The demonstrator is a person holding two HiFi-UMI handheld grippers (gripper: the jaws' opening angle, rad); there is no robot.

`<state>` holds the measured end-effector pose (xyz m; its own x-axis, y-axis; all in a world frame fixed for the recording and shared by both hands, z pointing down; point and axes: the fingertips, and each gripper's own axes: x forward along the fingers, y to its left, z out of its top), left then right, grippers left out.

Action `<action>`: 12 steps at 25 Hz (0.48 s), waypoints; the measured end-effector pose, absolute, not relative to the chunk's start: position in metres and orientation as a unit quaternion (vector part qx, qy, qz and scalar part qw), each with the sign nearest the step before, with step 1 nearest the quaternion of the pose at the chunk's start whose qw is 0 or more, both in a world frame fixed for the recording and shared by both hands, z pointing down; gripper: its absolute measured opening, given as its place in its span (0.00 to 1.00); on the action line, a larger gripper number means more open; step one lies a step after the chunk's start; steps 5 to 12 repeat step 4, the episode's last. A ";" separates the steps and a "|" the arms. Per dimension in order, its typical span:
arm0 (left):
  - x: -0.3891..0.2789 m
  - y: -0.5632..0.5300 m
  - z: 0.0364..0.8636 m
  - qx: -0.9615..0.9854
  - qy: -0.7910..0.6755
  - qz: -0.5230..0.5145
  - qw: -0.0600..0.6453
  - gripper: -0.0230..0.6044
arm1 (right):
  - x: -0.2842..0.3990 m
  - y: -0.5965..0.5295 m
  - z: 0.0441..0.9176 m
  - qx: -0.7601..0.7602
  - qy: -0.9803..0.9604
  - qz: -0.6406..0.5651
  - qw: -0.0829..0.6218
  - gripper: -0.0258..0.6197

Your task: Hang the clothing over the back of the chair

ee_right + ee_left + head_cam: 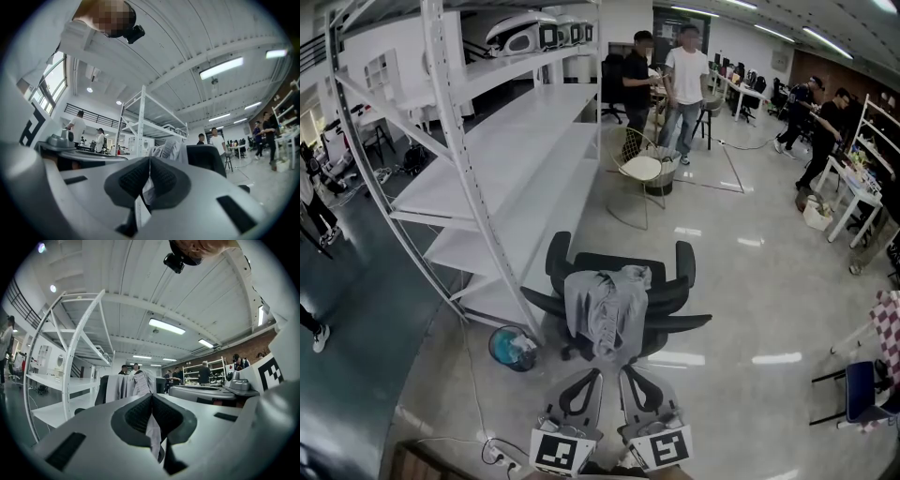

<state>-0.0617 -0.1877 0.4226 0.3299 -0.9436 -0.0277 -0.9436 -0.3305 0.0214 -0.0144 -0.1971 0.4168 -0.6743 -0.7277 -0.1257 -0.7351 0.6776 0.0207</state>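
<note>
A grey garment [605, 305] hangs draped over the back of a black office chair [672, 281], its folds falling down both sides of the backrest. Both grippers sit just in front of the chair at the bottom of the head view. My left gripper [592, 375] and my right gripper [627, 375] are side by side, pointing at the chair, short of the cloth. In the left gripper view the left gripper [151, 395] has its jaws together and holds nothing, with the garment [126, 385] ahead. The right gripper [150, 159] looks the same, facing the garment [171, 149] and chair [208, 159].
A tall white shelving rack [487, 169] runs along the left of the chair. A teal bin [514, 349] stands at its foot. A wire chair [639, 167] and two standing people [675, 66] are farther back. A blue chair [867, 389] is at the right.
</note>
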 end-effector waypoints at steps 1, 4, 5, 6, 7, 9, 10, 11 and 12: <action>-0.061 -0.188 0.423 0.816 -0.578 -0.017 0.001 0.05 | -0.014 -0.197 0.417 -0.400 0.914 0.035 0.054 0.06; -0.061 -0.188 0.424 0.816 -0.578 -0.017 0.003 0.05 | -0.016 -0.196 0.418 -0.398 0.915 0.035 0.054 0.06; -0.061 -0.188 0.424 0.816 -0.578 -0.017 0.003 0.05 | -0.016 -0.196 0.418 -0.398 0.915 0.035 0.054 0.06; -0.061 -0.188 0.424 0.816 -0.578 -0.017 0.003 0.05 | -0.016 -0.196 0.418 -0.398 0.915 0.035 0.054 0.06; -0.061 -0.188 0.424 0.816 -0.578 -0.017 0.003 0.05 | -0.016 -0.196 0.418 -0.398 0.915 0.035 0.054 0.06; -0.061 -0.188 0.424 0.816 -0.578 -0.017 0.003 0.05 | -0.016 -0.196 0.418 -0.398 0.915 0.035 0.054 0.06; -0.061 -0.188 0.424 0.816 -0.578 -0.017 0.003 0.05 | -0.016 -0.196 0.418 -0.398 0.915 0.035 0.054 0.06; -0.061 -0.188 0.424 0.816 -0.578 -0.017 0.003 0.05 | -0.016 -0.196 0.418 -0.398 0.915 0.035 0.054 0.06; -0.061 -0.188 0.424 0.816 -0.578 -0.017 0.003 0.05 | -0.016 -0.196 0.418 -0.398 0.915 0.035 0.054 0.06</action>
